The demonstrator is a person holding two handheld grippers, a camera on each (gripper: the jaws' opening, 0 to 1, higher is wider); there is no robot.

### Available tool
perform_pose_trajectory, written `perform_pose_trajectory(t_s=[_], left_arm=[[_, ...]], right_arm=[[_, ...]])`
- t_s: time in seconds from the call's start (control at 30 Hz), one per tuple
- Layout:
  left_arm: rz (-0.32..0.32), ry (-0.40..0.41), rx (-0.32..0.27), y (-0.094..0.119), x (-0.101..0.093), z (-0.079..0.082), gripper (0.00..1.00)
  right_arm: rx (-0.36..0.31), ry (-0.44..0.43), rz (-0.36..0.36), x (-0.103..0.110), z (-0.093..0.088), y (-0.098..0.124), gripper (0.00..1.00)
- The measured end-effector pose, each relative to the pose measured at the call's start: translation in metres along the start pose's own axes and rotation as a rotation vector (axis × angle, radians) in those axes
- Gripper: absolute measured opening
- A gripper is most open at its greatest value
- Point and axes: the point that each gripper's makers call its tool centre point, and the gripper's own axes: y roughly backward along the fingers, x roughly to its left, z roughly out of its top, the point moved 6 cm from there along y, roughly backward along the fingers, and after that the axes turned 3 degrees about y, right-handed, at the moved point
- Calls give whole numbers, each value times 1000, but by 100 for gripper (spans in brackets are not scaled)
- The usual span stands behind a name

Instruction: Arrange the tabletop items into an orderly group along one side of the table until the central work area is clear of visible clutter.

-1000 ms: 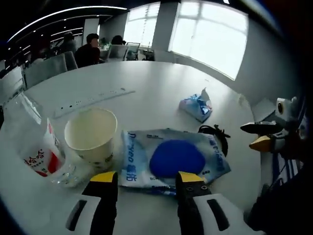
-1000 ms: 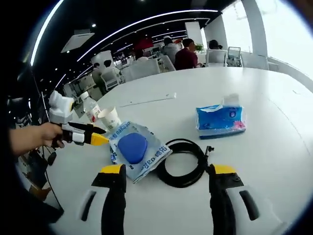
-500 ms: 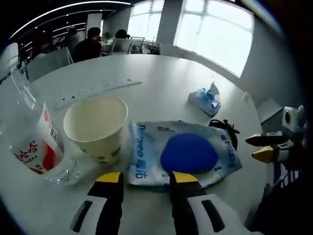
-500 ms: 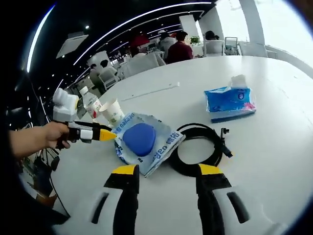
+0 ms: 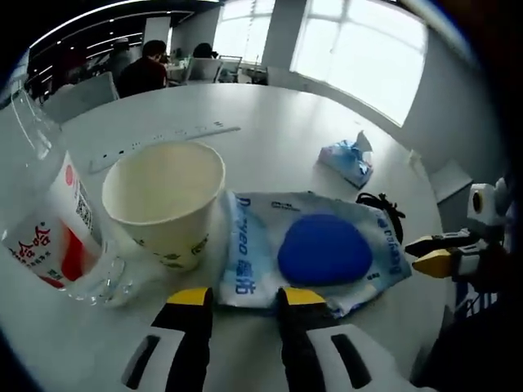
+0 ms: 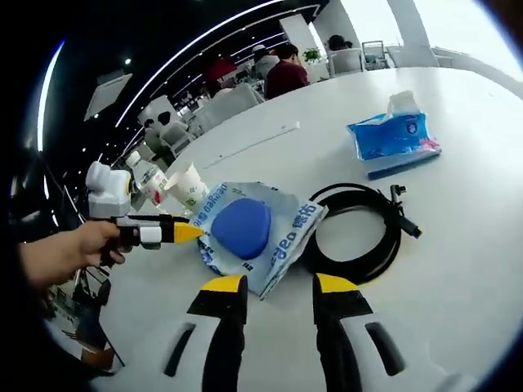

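Note:
A blue-and-white packet (image 5: 319,249) with a round blue pad inside lies flat on the white table (image 5: 270,122). Its near edge sits between the jaws of my left gripper (image 5: 245,298), which stand narrowly open. A paper cup (image 5: 163,200) and a clear water bottle (image 5: 41,212) stand just left of it. In the right gripper view, the packet (image 6: 245,233) has a corner between the jaws of my right gripper (image 6: 278,286), also narrowly open. The left gripper (image 6: 184,233), held by a hand (image 6: 65,257), touches the packet's far side. A coiled black cable (image 6: 364,237) lies beside the packet.
A blue tissue pack (image 6: 396,135) lies further out on the table, and a long white strip (image 6: 249,143) beyond it. The cup (image 6: 186,189) and bottle (image 6: 147,175) stand near the table's edge. People sit at desks in the background. The right gripper (image 5: 433,253) is at the table's right edge.
Both grippers have moved in toward the packet from opposite sides, and both pairs of jaws have narrowed. The packet, cup, bottle, cable and tissue pack stay where they were.

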Motion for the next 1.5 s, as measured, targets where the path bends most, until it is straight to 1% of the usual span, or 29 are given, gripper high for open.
perform_pose_trajectory(t_s=[0.17, 0.3, 0.43, 0.5, 0.53, 0.57, 0.63, 0.7, 0.73, 0.8, 0.9, 1.0, 1.07, 1.23, 1.4, 1.5], left_arm=[[-6, -7, 2, -1, 1, 1, 27], [-9, -12, 0, -2, 1, 2, 25], [-13, -42, 5, -3, 1, 2, 21], [-15, -55, 7, -3, 1, 2, 20], [-14, -59, 10, -3, 2, 2, 18], [-14, -71, 13, -3, 3, 1, 16], [-24, -75, 13, -3, 3, 1, 14], [-27, -79, 13, -2, 3, 1, 11], [-27, -87, 14, -2, 3, 0, 8], [-35, -120, 13, -2, 3, 1, 7], [-37, -145, 12, -1, 3, 1, 4], [-33, -178, 12, -2, 3, 2, 2], [-35, -198, 16, -4, 4, 2, 2], [-42, -204, 19, -6, 5, 1, 1], [-39, -239, 32, -5, 2, 0, 0], [-40, -244, 33, -2, 0, 0, 0]], right_arm=[[22, -9, 13, 4, -5, -6, 20], [34, -21, 23, 6, -7, -11, 13], [44, -8, 40, 12, -6, -14, 7], [45, 4, 39, 13, -6, -15, 6], [49, 2, 37, 13, -7, -16, 6], [52, -1, 36, 12, -7, -16, 6], [55, -18, 36, 11, -9, -17, 5], [59, -18, 34, 10, -10, -17, 4], [60, -15, 34, 10, -10, -17, 4], [61, -15, 37, 10, -10, -17, 3], [61, -12, 37, 11, -10, -16, 2], [65, -29, 36, 8, -9, -16, 1], [60, -20, 39, 7, -8, -16, 0], [62, -8, 40, 6, -8, -15, 0], [64, -1, 44, 7, -7, -14, 0], [59, -7, 49, 6, -5, -12, 0]])
